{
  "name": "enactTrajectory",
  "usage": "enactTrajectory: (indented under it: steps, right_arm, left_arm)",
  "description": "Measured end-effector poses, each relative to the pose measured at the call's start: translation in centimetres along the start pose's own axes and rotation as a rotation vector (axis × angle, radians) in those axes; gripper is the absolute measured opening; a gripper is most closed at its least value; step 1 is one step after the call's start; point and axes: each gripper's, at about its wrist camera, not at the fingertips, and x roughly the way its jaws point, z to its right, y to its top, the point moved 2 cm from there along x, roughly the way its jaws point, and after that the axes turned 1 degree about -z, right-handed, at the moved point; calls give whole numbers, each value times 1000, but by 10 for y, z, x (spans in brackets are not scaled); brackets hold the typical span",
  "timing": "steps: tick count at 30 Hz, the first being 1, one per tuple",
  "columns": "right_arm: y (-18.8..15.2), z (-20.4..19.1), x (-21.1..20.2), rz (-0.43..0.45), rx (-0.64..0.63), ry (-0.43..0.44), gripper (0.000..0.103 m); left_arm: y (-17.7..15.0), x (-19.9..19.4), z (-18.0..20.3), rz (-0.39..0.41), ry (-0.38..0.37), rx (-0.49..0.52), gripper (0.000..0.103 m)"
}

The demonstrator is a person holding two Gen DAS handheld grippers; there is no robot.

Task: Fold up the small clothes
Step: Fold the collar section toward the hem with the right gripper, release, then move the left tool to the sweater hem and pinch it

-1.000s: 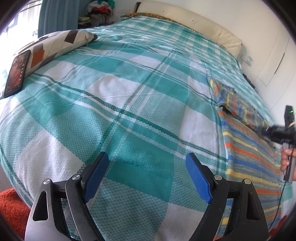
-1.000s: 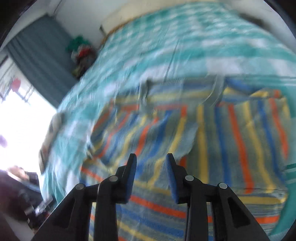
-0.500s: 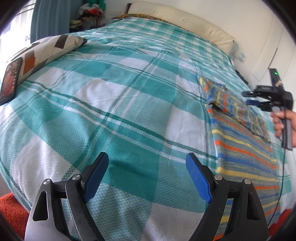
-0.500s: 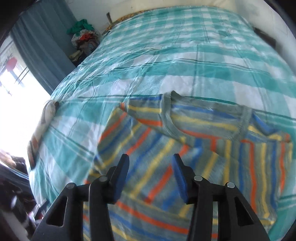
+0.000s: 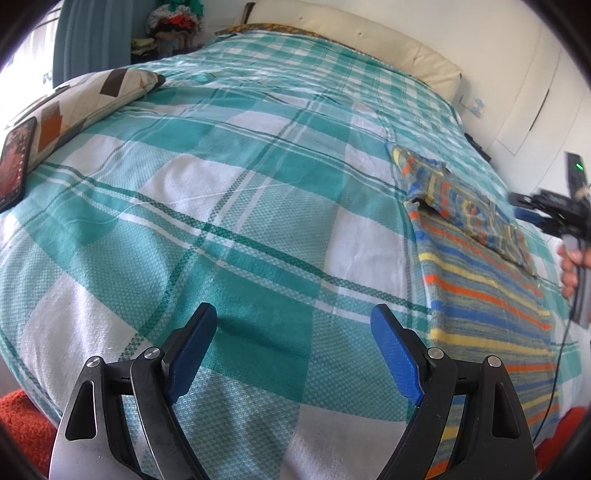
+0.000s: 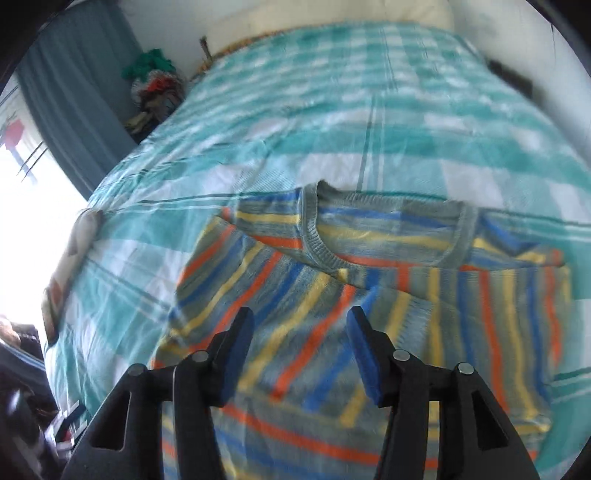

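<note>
A small striped knit sweater (image 6: 369, 295), grey with orange, blue and yellow stripes, lies on the bed with its upper part folded down over the body. It also shows at the right in the left wrist view (image 5: 480, 266). My right gripper (image 6: 299, 328) is open and empty, held above the sweater's middle; it also shows from outside at the far right in the left wrist view (image 5: 532, 218). My left gripper (image 5: 295, 325) is wide open and empty above bare bedspread, left of the sweater.
The bed has a teal and white checked bedspread (image 5: 221, 166). A patterned pillow (image 5: 81, 99) with a phone (image 5: 14, 166) on it lies at the left edge. A pile of clothes (image 5: 173, 22) stands beyond the bed. An orange rug (image 5: 22, 424) lies below.
My right gripper let go of the sweater's folded part, opened and rose above the sweater. The fold now lies flat. My left gripper stayed open and shifted slightly.
</note>
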Motion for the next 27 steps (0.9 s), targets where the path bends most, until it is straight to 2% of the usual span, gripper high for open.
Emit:
enactTrajectory:
  steps: [3,5,9,13,19,22,27]
  right_arm:
    - [-38,12,-49,94,-33,-76,66]
    - [-75,29,-82,126,-18,-123,67]
    - [-138,60,-128,136,66,-190,67]
    - [-188,86,-168,131,127,-255,67]
    - [-220,105,-212,108,68,-328,67]
    - [-226,109,-223,88,50,-336,67]
    - [-240,110,-225,18,93,-323,67]
  left_arm:
    - [-3,-2,3,3,9,18,87]
    - [-6,-2,5,2,22,37,87]
    - [-12,-7,10,4,40,76,87]
    - [-20,-18,16,-19,13,81,87]
    - [-30,-46,34,-57,-17,124,87]
    - [-43,-55,39,-108,-23,149,87]
    - [-69,-61,44,-191,-43,160,87]
